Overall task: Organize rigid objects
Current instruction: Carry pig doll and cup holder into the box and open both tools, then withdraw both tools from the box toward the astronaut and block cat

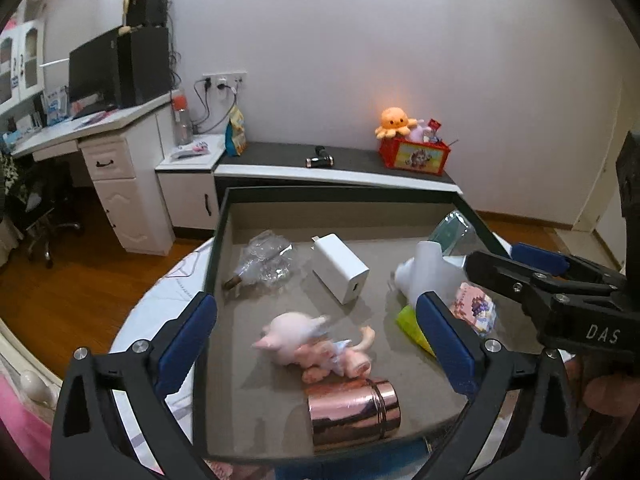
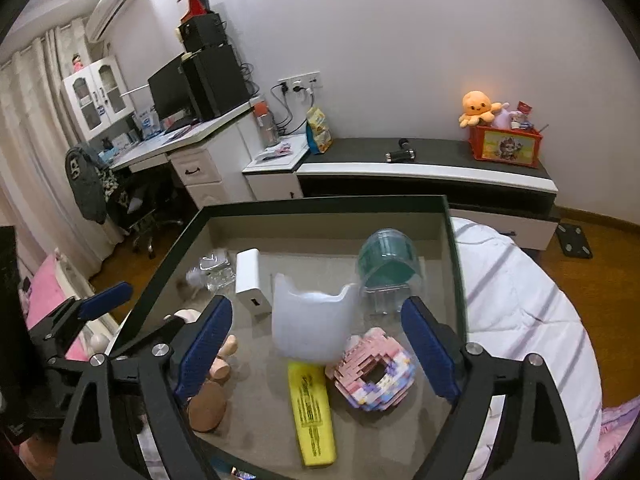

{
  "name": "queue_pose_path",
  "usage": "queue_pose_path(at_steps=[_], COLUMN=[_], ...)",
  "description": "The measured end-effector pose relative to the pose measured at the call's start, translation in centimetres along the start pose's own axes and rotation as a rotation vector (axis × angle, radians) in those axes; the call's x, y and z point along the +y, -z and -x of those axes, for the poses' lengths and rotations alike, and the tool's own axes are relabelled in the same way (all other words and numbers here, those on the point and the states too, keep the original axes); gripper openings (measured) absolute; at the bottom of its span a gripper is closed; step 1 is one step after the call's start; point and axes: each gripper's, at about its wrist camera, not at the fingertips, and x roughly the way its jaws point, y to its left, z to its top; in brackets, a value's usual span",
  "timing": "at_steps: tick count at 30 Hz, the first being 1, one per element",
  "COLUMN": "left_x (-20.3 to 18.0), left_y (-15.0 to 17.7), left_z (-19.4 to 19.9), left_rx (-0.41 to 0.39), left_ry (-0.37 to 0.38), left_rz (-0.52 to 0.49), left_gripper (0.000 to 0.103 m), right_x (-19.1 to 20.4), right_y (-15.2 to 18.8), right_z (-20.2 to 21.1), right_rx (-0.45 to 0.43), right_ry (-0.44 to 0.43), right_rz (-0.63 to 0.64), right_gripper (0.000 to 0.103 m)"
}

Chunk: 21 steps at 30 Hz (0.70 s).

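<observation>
Left wrist view first: the left gripper (image 1: pixel 316 328) has its blue pads spread wide with nothing pressed between them, hanging over a dark-rimmed tray (image 1: pixel 340 194) with a grey floor. Right in the gap between the pads, in the lower middle of the frame, lies a pink doll figure (image 1: pixel 308 344), a bit blurred. Just below it sits a shiny rose-gold canister (image 1: pixel 352 412) on its side at the tray's near edge. Up toward the middle there's a white charger block (image 1: pixel 340 272), and to its left a crumpled clear plastic wrapper (image 1: pixel 266 260). The right gripper (image 1: pixel 516 264) pokes in from the right edge of the frame.

Right wrist view: the right gripper (image 2: pixel 316 340) is also spread wide and empty. Between its pads, at frame centre, is a white cat-eared container (image 2: pixel 312 320), slightly blurry. Touching its lower edge is a yellow highlighter (image 2: pixel 312 412) that runs down toward the bottom of the frame, and just right of that a pink and purple brick-built ring (image 2: pixel 372 376). Behind the white container, upper right in the tray, is a clear teal-tinted hamster wheel thing (image 2: pixel 386 264). The tray rests on a white quilted bed (image 2: pixel 532 304), which shows at the right.
</observation>
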Motion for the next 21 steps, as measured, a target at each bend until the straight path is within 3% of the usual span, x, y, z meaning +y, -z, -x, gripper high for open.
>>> queue_pose_path(at_steps=[2, 21], left_x=[0.4, 0.9], left_y=[0.3, 4.5], left_z=[1.0, 10.0], left_rx=[-0.015, -0.07], left_ry=[-0.003, -0.016], left_rz=[0.015, 0.053], left_gripper=[0.103, 0.103], right_x=[-0.3, 1.3], right_y=[0.2, 5.0], right_z=[0.6, 9.5], right_rx=[-0.008, -0.094], right_ry=[0.029, 0.096], right_rz=[-0.022, -0.042], right_gripper=[0.103, 0.103])
